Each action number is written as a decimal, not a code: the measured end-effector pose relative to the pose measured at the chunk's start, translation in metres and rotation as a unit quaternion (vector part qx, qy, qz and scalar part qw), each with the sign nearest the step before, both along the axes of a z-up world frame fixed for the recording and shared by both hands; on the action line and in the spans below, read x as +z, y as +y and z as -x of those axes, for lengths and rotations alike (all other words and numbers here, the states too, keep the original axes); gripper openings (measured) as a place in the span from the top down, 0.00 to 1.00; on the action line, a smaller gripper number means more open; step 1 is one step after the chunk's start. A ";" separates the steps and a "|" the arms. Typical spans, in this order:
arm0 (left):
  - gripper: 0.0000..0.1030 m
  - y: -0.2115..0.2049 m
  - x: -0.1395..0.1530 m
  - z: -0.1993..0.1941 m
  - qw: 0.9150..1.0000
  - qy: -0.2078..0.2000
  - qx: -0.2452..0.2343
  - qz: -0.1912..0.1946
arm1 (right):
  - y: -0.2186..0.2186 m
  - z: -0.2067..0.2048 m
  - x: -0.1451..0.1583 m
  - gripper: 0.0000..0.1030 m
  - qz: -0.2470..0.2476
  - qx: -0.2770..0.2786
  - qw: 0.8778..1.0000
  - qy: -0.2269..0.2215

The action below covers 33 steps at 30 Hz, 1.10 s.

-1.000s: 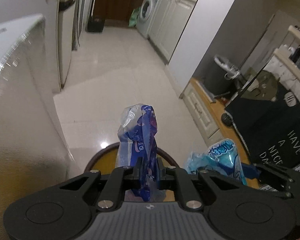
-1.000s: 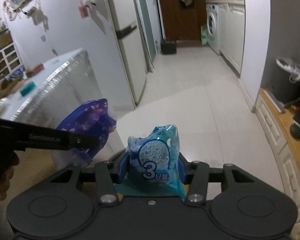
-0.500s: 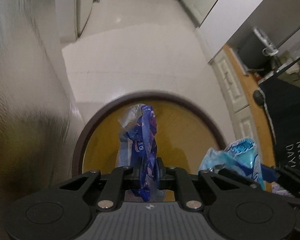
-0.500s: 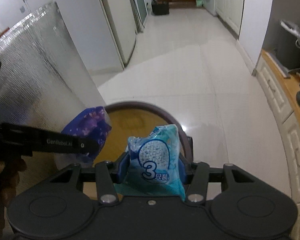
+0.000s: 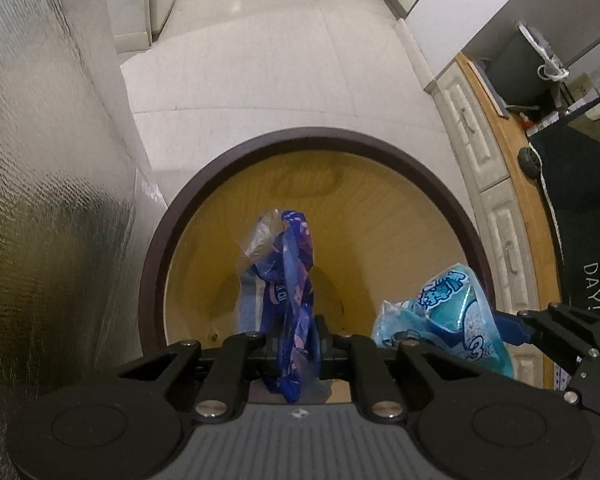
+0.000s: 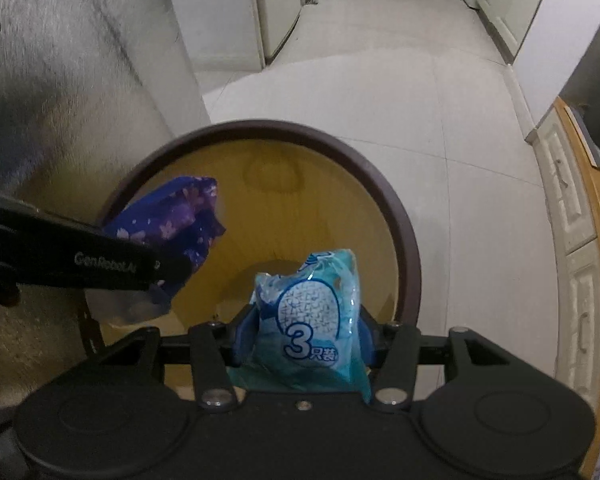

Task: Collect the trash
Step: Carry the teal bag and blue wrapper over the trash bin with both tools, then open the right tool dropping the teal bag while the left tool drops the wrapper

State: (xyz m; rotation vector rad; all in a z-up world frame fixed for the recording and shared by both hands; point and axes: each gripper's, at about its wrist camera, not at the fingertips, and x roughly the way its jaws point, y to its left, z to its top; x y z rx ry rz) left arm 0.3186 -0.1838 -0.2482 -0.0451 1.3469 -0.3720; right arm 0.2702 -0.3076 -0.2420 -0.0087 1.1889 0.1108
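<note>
A round bin with a dark brown rim [image 5: 312, 136] and a yellow-brown inside stands on the floor right below both grippers. My left gripper [image 5: 296, 336] is shut on a crumpled dark blue and purple wrapper [image 5: 294, 276], which hangs over the bin's mouth. My right gripper [image 6: 306, 340] is shut on a teal plastic packet [image 6: 316, 308] printed with a "3", also above the opening. In the right wrist view the left gripper [image 6: 168, 272] reaches in from the left with the purple wrapper [image 6: 172, 216]. The teal packet [image 5: 452, 312] shows at the lower right of the left wrist view.
A tall silver textured surface [image 5: 40, 160] stands close on the bin's left. White floor tiles [image 5: 260, 60] stretch beyond it. On the right are a cream cabinet with drawers and a wooden top [image 5: 496, 216] and a black cloth with white lettering [image 5: 580, 220].
Both grippers have come down and tipped towards the floor, so the bin's opening has come into full view beneath them. Each wrapper stays gripped as before.
</note>
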 end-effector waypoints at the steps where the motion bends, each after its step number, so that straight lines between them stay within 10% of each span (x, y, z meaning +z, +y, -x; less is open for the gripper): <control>1: 0.86 -0.003 -0.002 0.000 1.000 0.001 -0.002 -0.002 | 0.002 0.001 0.001 0.48 0.000 0.004 1.000 0.001; 21: 0.79 -0.015 -0.012 0.002 0.999 0.014 -0.037 -0.025 | -0.001 -0.002 0.007 0.28 0.003 0.038 0.999 0.017; 33: 0.34 -0.017 -0.011 0.006 0.998 0.010 -0.051 -0.043 | 0.003 0.003 0.009 0.21 0.003 0.043 0.999 0.014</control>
